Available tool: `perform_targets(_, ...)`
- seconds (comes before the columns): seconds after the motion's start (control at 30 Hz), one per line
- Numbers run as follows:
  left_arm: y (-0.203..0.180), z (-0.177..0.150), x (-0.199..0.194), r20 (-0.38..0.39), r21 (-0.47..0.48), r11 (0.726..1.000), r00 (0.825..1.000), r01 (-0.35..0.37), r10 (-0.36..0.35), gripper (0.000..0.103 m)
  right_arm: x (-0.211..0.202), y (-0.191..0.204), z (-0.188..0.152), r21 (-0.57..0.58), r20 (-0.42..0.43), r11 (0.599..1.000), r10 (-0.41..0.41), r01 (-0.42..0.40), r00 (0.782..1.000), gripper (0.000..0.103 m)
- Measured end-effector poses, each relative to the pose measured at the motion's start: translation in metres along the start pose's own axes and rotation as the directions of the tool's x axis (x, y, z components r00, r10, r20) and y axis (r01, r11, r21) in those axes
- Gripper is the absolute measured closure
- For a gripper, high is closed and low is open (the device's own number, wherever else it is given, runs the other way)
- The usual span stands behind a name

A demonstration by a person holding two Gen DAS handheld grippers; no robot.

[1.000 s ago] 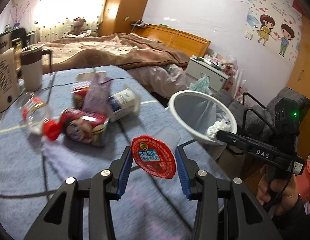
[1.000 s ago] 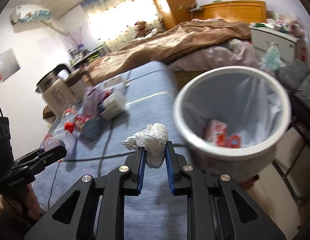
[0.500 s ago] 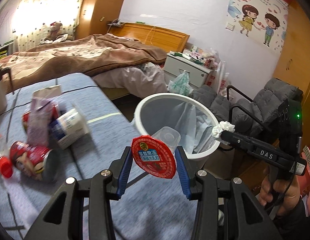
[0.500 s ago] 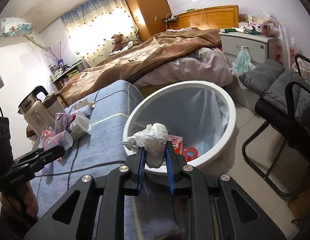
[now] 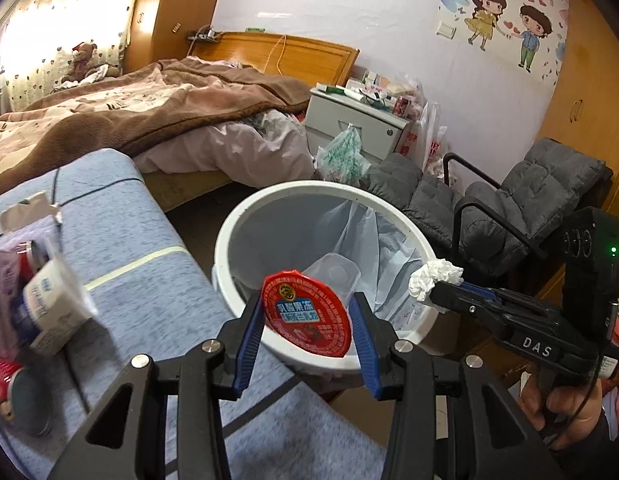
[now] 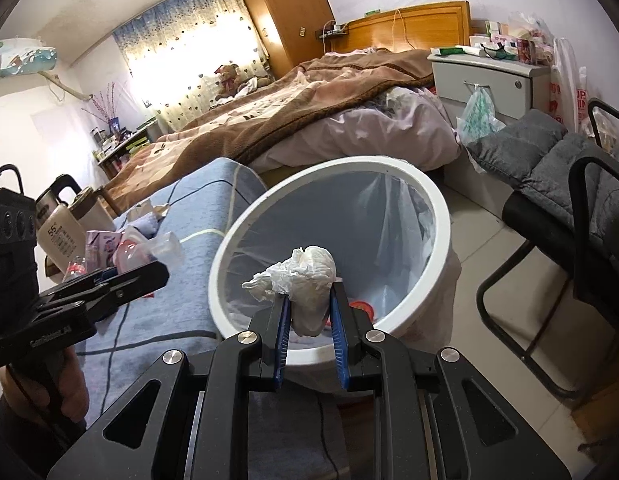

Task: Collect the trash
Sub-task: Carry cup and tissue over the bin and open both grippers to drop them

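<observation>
Left wrist view: we list first what we cannot fully read. Items at the left edge of the blue-covered counter [image 5: 149,280] are cut by the frame: a white cup [image 5: 49,312] on its side, a red can [image 5: 9,392], and purple packaging we cannot identify. The clear body of the yogurt cup [image 5: 309,312] sits behind its red foil lid, only a faint outline showing; the lid's print is too small for us to read. Bin contents are mostly hidden by the liner and by our own jaws; in the right wrist view we make out only a red scrap low inside.

Left gripper [image 5: 305,332]: jaws clamped on the yogurt cup, one blue pad on each side, lid facing the camera. The cup hangs over the near rim of the white trash bin [image 5: 229,232].

Right gripper [image 6: 307,328]: jaws clamped on a crumpled white tissue [image 6: 305,276], which bulges above the pads and hangs between them. The tissue sits above the bin's [image 6: 441,208] open mouth, near its front rim.

A hand [image 5: 565,404] holding the right gripper shows partly at the lower right, cut off by the edge.
</observation>
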State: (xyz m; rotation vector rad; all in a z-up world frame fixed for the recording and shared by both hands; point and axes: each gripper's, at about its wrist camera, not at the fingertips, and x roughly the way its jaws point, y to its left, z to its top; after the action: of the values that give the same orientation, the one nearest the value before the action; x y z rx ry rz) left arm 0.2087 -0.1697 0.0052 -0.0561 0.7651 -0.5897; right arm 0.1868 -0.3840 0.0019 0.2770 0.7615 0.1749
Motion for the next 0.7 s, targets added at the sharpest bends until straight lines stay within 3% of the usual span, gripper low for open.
perform_targets(0.33, 0.001, 0.004, 0.034, -0.061, -0.008, 1.0, 0.998, 0.011, -0.012, 0.058, 0.015, -0.012, 0.003, 0.009, -0.023, 1.0, -0.014, 0.015, 1.0, 0.082)
perform_targets(0.43, 0.002, 0.007, 0.036, -0.057, -0.003, 1.0, 0.998, 0.01, -0.01, 0.05, 0.019, -0.013, 0.005, 0.015, -0.024, 0.999, -0.028, 0.029, 0.999, 0.079)
perform_targets(0.5, 0.002, 0.008, 0.036, -0.051, -0.006, 1.0, 0.999, 0.007, -0.007, 0.044, 0.02, -0.012, 0.006, 0.013, -0.022, 0.999, -0.035, 0.036, 0.999, 0.076)
perform_targets(0.63, 0.006, 0.009, 0.032, -0.037, -0.014, 1.0, 0.999, -0.002, 0.001, 0.04, 0.017, -0.009, 0.007, 0.004, -0.005, 0.999, -0.039, 0.039, 0.999, 0.057)
perform_targets(0.7, 0.009, 0.009, 0.027, -0.027, -0.021, 1.0, 1.0, -0.003, 0.003, 0.04, 0.015, -0.008, 0.007, -0.001, 0.003, 0.999, -0.037, 0.037, 0.999, 0.057)
